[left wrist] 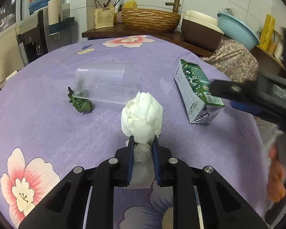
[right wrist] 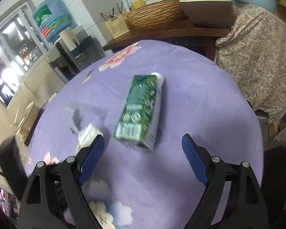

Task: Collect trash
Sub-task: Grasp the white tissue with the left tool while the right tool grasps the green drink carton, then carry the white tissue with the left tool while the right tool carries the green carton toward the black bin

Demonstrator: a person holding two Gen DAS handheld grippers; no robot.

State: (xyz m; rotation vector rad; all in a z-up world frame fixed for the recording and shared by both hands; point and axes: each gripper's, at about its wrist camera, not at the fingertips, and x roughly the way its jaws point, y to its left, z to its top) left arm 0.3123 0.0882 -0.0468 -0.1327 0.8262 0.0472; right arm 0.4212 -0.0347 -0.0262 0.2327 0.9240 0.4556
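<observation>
Purple floral tablecloth [left wrist: 47, 129]: left gripper [left wrist: 143, 141] fingers pinch crumpled white tissue [left wrist: 142, 114]; right gripper [right wrist: 143, 141] fingers wide.

Right tool [right wrist: 143, 143] jaws wide, green carton [right wrist: 141, 112] lying just ahead on purple tablecloth [right wrist: 200, 105]

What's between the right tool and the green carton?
Nothing: only bare purple tablecloth lies between the open right tool and the green carton, as the right wrist view shows.
</observation>
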